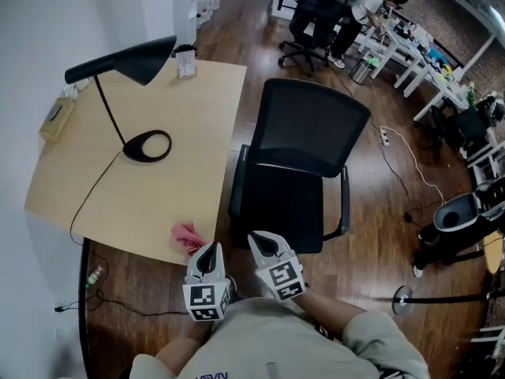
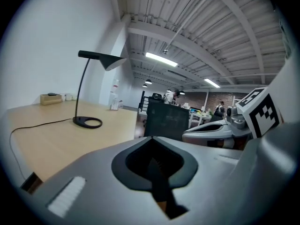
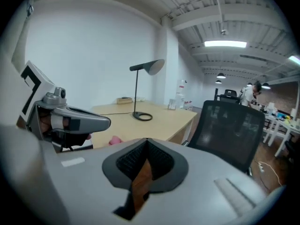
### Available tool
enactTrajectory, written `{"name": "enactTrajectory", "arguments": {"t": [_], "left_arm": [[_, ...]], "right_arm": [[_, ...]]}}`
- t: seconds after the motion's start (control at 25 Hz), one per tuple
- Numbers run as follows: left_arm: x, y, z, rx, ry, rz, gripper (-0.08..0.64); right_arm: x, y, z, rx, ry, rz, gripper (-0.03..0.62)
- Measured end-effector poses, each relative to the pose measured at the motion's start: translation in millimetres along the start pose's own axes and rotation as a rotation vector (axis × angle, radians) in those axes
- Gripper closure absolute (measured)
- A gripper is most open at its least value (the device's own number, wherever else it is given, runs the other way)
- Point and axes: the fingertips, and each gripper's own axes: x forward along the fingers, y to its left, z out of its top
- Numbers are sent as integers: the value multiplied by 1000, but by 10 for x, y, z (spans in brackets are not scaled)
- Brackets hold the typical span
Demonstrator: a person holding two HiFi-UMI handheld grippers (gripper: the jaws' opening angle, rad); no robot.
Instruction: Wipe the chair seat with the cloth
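Observation:
The pink cloth (image 1: pixel 187 238) lies crumpled on the wooden desk (image 1: pixel 181 117), close to its near edge, and shows as a pink lump (image 3: pixel 114 140) in the right gripper view. A black mesh-back office chair (image 1: pixel 302 140) stands right of the desk, its dark seat (image 1: pixel 280 212) bare. Both grippers hover side by side near my body, in front of the chair and desk corner. My left gripper (image 1: pixel 211 248) (image 2: pixel 151 138) is shut and holds nothing, a little right of the cloth. My right gripper (image 1: pixel 257 238) (image 3: pixel 146 140) is shut and empty at the seat's near edge.
A black desk lamp (image 1: pixel 147 145) with its cord stands mid-desk, and a small box (image 1: pixel 55 117) sits at the far left edge. More chairs, white desks and a person (image 1: pixel 364 2) are at the back right. A cable (image 1: pixel 402 160) and stanchion base (image 1: pixel 402 294) lie on the floor.

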Motion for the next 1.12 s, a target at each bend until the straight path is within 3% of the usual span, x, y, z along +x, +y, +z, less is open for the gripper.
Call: {"name": "enactTrajectory", "arguments": {"t": [0.28,0.52,0.84,1.12], "left_arm": [[144,-1263,110,103,-17,-196,555],[-28,-2379,-117,180,7,-272,555],[-543,-3287,-600,215,-17,-244,555],[-853,-3449,-637,236,-25,-187,555]], "right_arm": [[-1315,-727,-160,153,-126,-232,588],[-2435,-1093,-602,257,-189,-346,588],[-3458,-1122,-1210,295,-252,-363,588],[-3727,-1072,-1256,300,-291,-324,588]]}}
